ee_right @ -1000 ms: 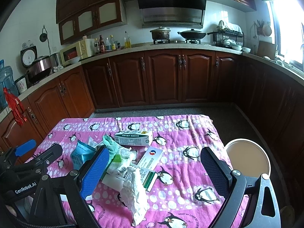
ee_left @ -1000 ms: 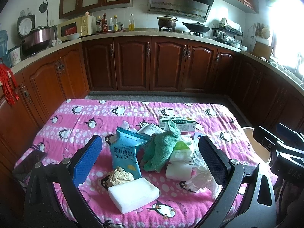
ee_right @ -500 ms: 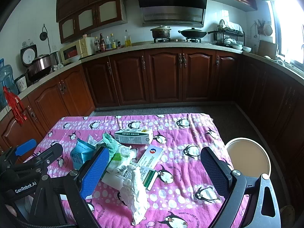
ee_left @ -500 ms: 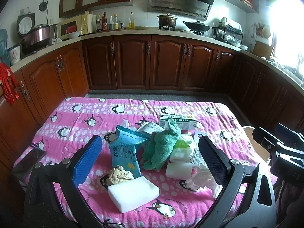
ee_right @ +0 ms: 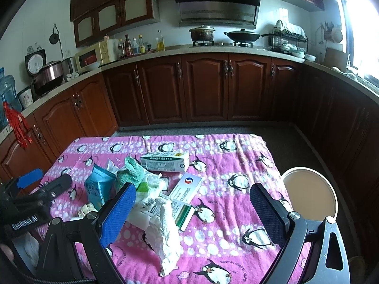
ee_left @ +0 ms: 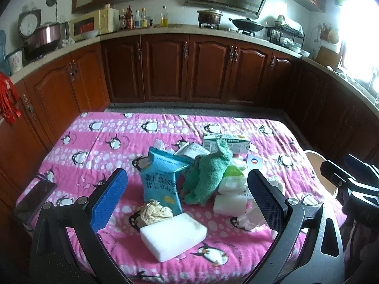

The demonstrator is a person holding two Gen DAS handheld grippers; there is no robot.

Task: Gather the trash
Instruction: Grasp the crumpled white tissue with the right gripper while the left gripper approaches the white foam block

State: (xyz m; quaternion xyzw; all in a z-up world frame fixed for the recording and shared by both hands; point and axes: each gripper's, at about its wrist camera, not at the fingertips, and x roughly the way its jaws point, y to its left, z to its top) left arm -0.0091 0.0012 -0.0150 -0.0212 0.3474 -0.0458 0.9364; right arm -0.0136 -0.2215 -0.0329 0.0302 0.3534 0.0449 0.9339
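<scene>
A heap of trash lies mid-table on the pink penguin cloth [ee_left: 99, 139]: a blue snack bag [ee_left: 160, 177], a green towel [ee_left: 208, 172], a crumpled tan wad [ee_left: 155, 210], two white foam blocks [ee_left: 173, 235], a green-and-white carton [ee_right: 165, 162], a flat medicine box [ee_right: 187, 185] and a crumpled white tissue [ee_right: 165, 234]. My left gripper [ee_left: 187, 198] hovers open over the near edge, with the bag, wad and foam block between its fingers' line of sight. My right gripper [ee_right: 191, 213] is open above the tissue, holding nothing.
A round bin with a tan liner [ee_right: 309, 196] stands on the floor off the table's right side. A dark phone [ee_left: 35, 198] lies at the table's left edge. Dark wooden cabinets [ee_right: 203, 87] and a cluttered counter ring the room.
Both views have shifted only slightly; the left gripper has drifted a little back and up. Nothing on the table has moved.
</scene>
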